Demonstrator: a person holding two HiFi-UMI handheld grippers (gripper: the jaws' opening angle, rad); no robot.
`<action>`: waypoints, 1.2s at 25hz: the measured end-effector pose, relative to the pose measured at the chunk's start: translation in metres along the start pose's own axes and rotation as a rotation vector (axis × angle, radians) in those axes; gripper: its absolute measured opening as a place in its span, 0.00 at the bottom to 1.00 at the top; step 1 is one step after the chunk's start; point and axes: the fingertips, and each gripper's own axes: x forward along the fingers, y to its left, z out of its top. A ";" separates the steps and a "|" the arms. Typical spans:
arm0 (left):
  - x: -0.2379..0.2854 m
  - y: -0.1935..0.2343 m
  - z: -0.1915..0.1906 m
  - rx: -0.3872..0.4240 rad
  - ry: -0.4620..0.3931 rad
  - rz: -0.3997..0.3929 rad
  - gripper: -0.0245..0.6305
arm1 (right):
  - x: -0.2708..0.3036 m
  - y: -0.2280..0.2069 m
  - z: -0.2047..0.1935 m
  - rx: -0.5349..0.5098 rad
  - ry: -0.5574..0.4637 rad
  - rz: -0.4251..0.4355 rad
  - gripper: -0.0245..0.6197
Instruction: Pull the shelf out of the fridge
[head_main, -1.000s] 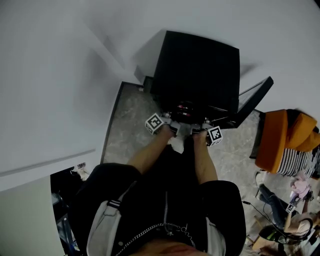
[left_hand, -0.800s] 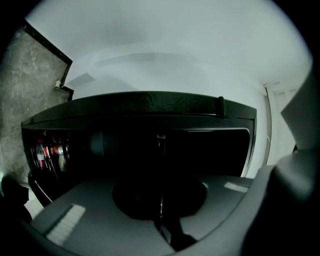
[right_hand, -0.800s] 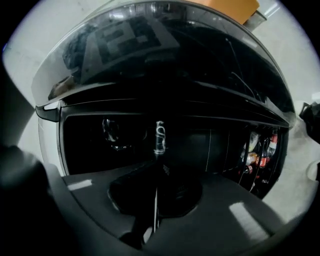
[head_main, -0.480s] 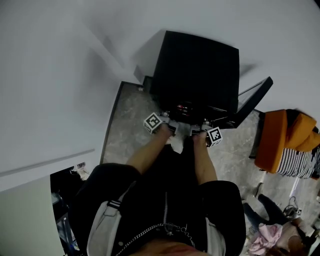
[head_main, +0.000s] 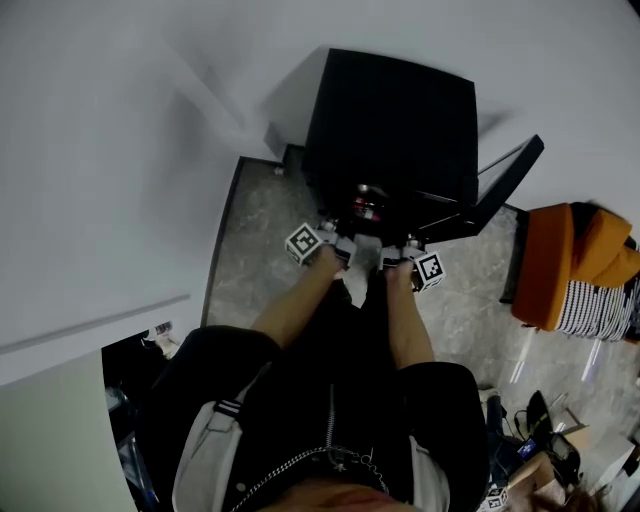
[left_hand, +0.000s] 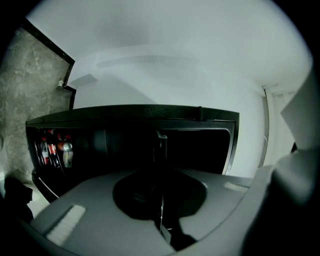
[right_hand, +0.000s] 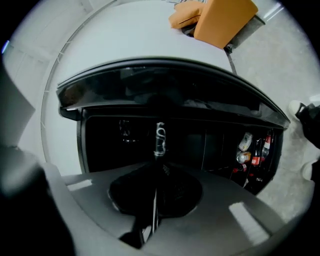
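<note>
Clamping the shelf (right_hand: 160, 136) by its front edge, left gripper (head_main: 340, 246) and right gripper (head_main: 398, 255) have fingers (left_hand: 100, 220) pinched shut on it at the fridge (head_main: 395, 120) mouth, one per side, probably so it slides out level.

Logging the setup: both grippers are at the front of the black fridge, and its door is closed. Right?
No. The fridge door stands open, swung to the right in the head view. The left gripper and right gripper are indeed at the front of the black fridge.
</note>
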 end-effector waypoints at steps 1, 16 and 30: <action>-0.003 0.001 0.000 0.010 0.002 0.001 0.07 | -0.004 0.001 -0.002 0.002 0.001 0.004 0.06; -0.051 -0.013 -0.018 0.004 -0.062 -0.035 0.07 | -0.048 0.003 -0.013 0.023 0.061 0.000 0.06; -0.113 -0.034 -0.046 0.009 -0.129 -0.077 0.08 | -0.102 0.021 -0.019 -0.008 0.133 0.032 0.06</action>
